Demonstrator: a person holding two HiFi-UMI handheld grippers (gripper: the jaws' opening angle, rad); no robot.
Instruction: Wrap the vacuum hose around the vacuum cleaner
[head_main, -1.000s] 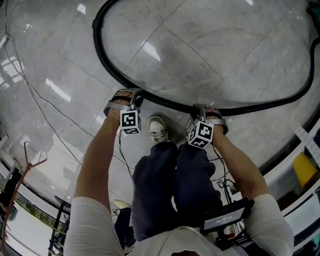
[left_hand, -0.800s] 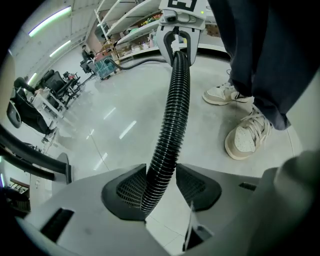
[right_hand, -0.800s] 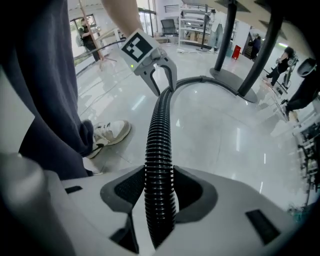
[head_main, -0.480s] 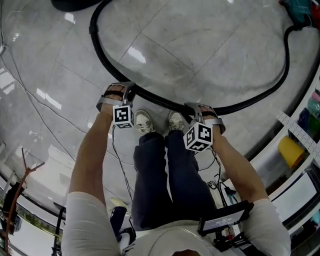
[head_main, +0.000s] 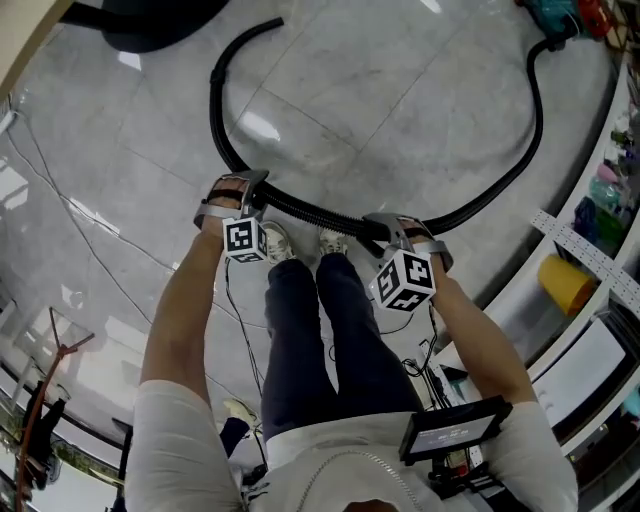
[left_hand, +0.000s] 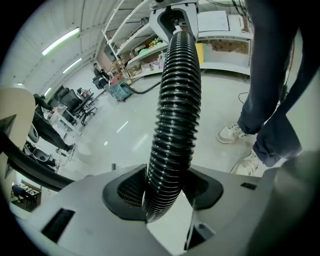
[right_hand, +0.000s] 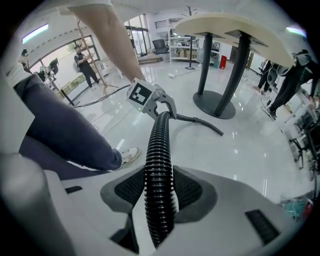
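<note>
Head view, hose: The vacuum hose (head_main: 310, 212) was held up off the floor. It lay sideways in front of the person, with its long way going from hand to hand.
Head view, hands: The left gripper (head_main: 245, 188) and the right gripper (head_main: 390, 228) each had hold of it, with a short bit of hose between them.
Head view, cleaner: The teal vacuum cleaner (head_main: 555, 18) sat far off at the top right. The hose looped from the right gripper round to it, so the right hand was the nearer one.
Left gripper view, grip: The jaws had just been opening a little, but the hose (left_hand: 177, 100) was between the pads and they pressed on it.
Right gripper view, grip: The jaws were closed on the hose (right_hand: 159, 150), which ran straight ahead to the left gripper.
Next move, a guess: The held bit likely needed carrying toward the right, to the cleaner.
</note>
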